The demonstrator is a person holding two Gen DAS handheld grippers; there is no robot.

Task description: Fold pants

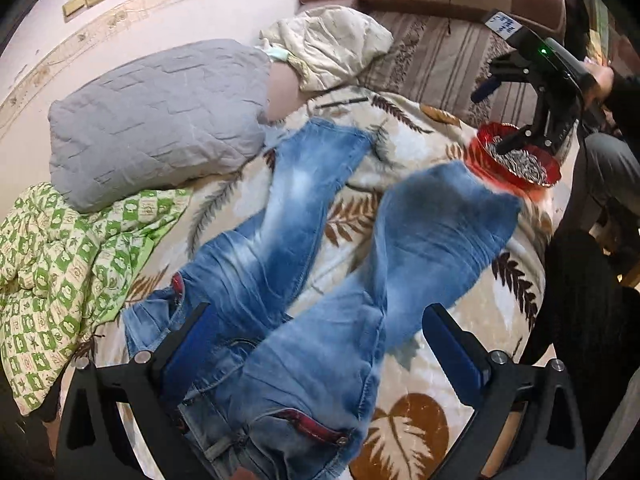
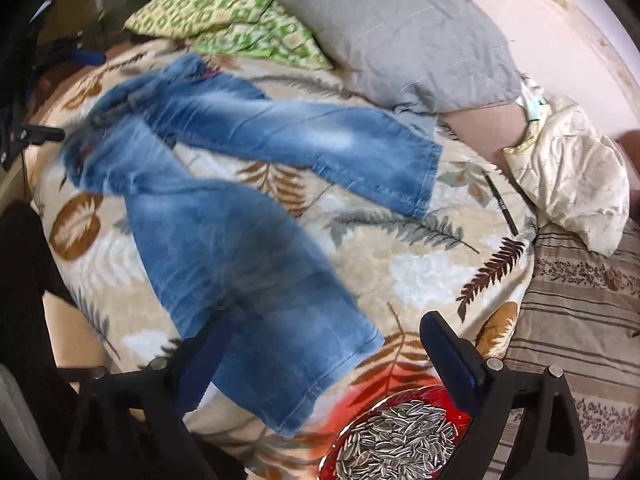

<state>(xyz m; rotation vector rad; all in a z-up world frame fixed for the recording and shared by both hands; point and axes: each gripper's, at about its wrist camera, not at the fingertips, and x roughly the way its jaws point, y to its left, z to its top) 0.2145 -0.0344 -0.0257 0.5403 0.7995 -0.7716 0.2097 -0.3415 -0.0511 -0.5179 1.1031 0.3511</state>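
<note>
Blue faded jeans (image 1: 304, 280) lie spread on a leaf-patterned blanket (image 1: 404, 432), legs apart in a V. My left gripper (image 1: 316, 340) is open, hovering over the waist end near a red-trimmed pocket (image 1: 316, 428). In the right wrist view the jeans (image 2: 240, 216) stretch from upper left to the near leg's hem (image 2: 332, 364). My right gripper (image 2: 324, 356) is open above that hem, fingers apart. The right gripper also shows in the left wrist view (image 1: 520, 136), above the bowl.
A red glass bowl of sunflower seeds (image 2: 396, 440) sits by the near leg's hem. A grey pillow (image 1: 160, 116), a green checked cloth (image 1: 60, 276), a cream quilt (image 2: 576, 184) and a black pen (image 2: 502, 204) lie on the bed. The wall is behind.
</note>
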